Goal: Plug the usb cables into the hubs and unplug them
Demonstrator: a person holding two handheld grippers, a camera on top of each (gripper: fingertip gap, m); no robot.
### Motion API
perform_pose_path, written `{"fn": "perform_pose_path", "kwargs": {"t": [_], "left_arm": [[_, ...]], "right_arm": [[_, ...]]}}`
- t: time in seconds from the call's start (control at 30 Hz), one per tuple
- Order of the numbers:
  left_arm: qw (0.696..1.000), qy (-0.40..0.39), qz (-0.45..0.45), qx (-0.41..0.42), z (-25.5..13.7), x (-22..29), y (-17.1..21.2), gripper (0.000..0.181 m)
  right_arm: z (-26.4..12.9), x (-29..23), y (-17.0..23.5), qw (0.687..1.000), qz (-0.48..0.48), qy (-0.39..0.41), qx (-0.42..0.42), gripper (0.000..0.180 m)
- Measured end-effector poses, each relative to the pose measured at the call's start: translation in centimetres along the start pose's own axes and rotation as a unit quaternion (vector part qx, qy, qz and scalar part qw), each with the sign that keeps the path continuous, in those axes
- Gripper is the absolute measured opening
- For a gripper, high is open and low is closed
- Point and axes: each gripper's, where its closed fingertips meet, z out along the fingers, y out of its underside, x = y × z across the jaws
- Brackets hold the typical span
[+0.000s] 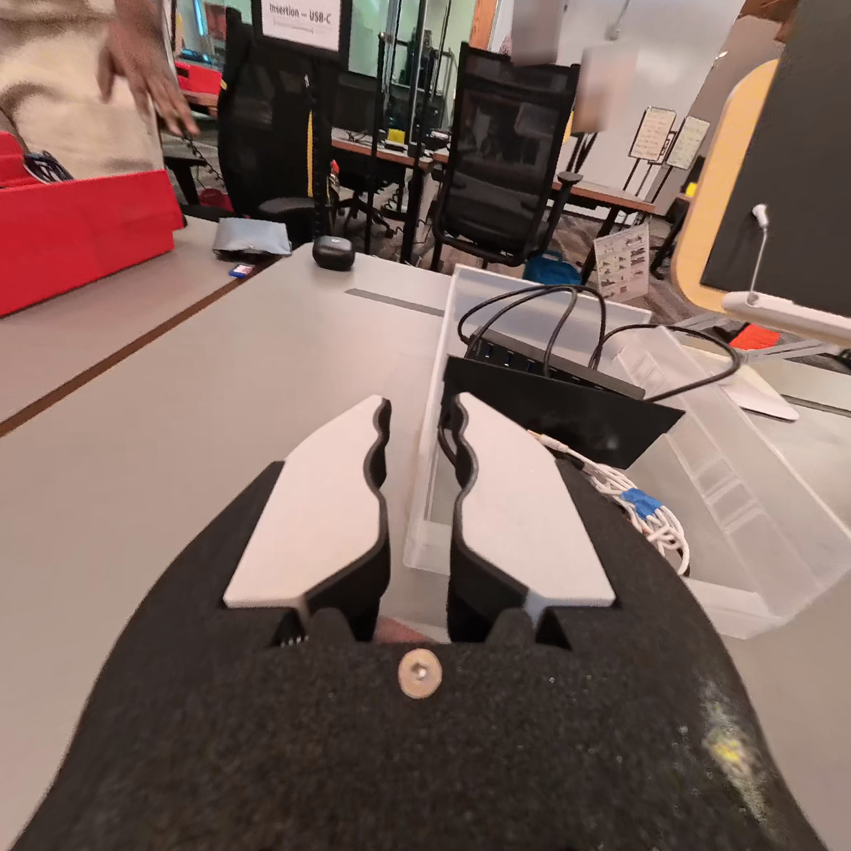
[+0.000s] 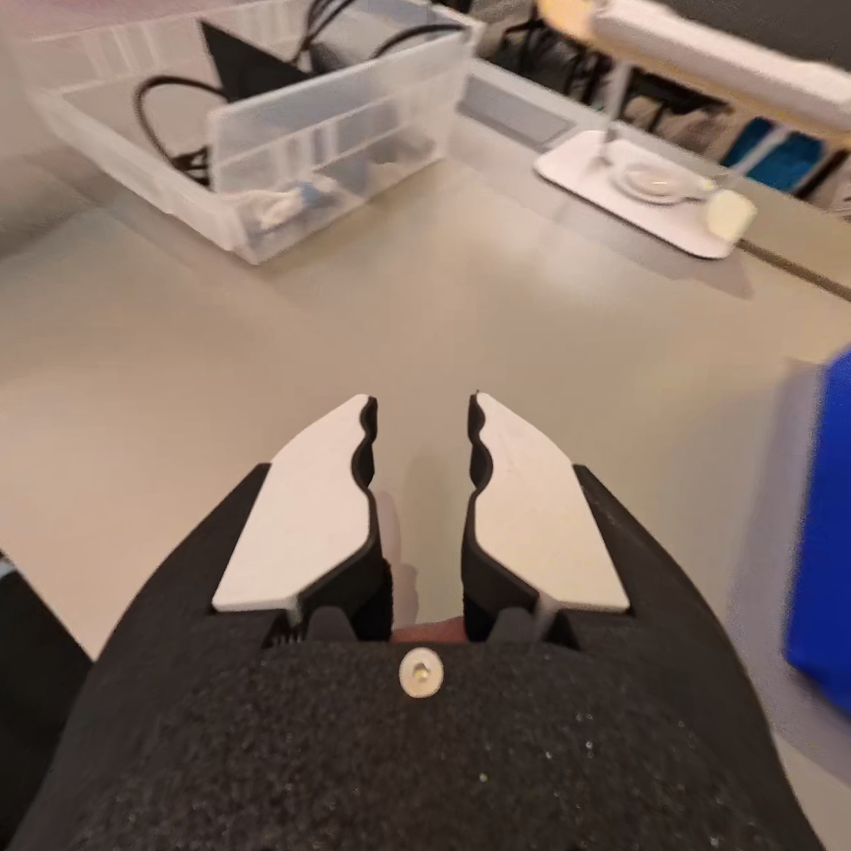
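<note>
My left gripper is parted and empty, poised over the near-left wall of the clear bin. My right gripper is likewise spread and empty, above bare table, well short of the bin. Inside the bin, near end: a white cable bundle bound with blue tape. Far end: a black hub with black cables looping from it. Judgement: enter from above, clear the wall, pinch one plug housing squarely, not the cord.
</note>
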Motion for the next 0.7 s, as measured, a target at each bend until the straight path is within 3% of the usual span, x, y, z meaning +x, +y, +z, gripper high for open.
{"fn": "perform_pose_path", "kwargs": {"t": [0.13,0.33,0.47,0.57,0.7], "left_arm": [[1.000,0.024,0.006,0.008,-1.7,3.7,0.3,0.025],[0.985,0.154,0.044,-0.061,-5.1,15.6,5.2,0.025],[0.972,0.203,0.088,-0.079,-6.1,20.4,6.9,0.026],[0.969,0.193,0.127,-0.089,-5.6,20.7,7.9,0.028],[0.969,0.188,0.111,-0.113,-5.3,19.9,8.5,0.033]], "right_arm": [[-5.3,6.6,3.2,0.995,0.047,0.072,0.045,0.037],[-11.5,15.0,7.0,0.976,0.118,0.164,0.083,0.038],[-11.9,18.5,7.9,0.964,0.170,0.184,0.088,0.043],[-11.3,19.3,8.2,0.962,0.178,0.191,0.077,0.047],[-11.0,19.0,8.2,0.963,0.171,0.195,0.069,0.049]]}}
